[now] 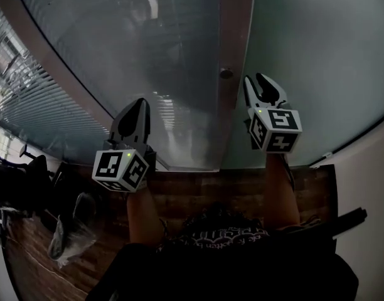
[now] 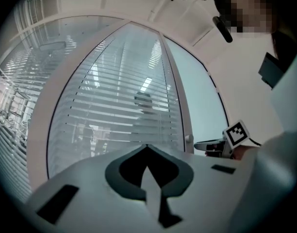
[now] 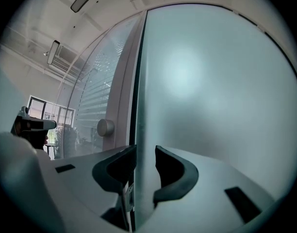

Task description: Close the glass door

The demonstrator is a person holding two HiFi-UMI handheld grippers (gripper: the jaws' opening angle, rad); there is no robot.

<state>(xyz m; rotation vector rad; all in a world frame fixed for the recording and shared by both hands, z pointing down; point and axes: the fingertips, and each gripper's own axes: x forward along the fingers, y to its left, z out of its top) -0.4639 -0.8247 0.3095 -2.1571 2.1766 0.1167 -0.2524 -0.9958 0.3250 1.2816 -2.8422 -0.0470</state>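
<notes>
The glass door [image 3: 211,81] stands right in front of me, a tall frosted pane, and my right tongs [image 3: 145,149] straddle its free vertical edge, 1 jaw on each face. As far as I can see both pads lie against the glass, so I take them as clenched on the door. My left tongs [image 2: 147,147] are clenched on nothing, their tips meeting in front of the pane with blinds [image 2: 114,106] to the left, not touching it. I judge the door heavy and perfectly stiff, so it should move as 1 piece and slowly. The glass is smooth and likely slippery under the pads, and the bare edge is where it could chip. A firm, steady hold on the edge seems right to me. The round knob [image 3: 106,127] on the frame [image 1: 233,42] just beside the edge is the only other hold I see. That frame is what stands in the way: the jaw on its side could get pinched as the gap closes. Below is wooden floor [image 1: 198,193], with dark furniture well off to my left.
</notes>
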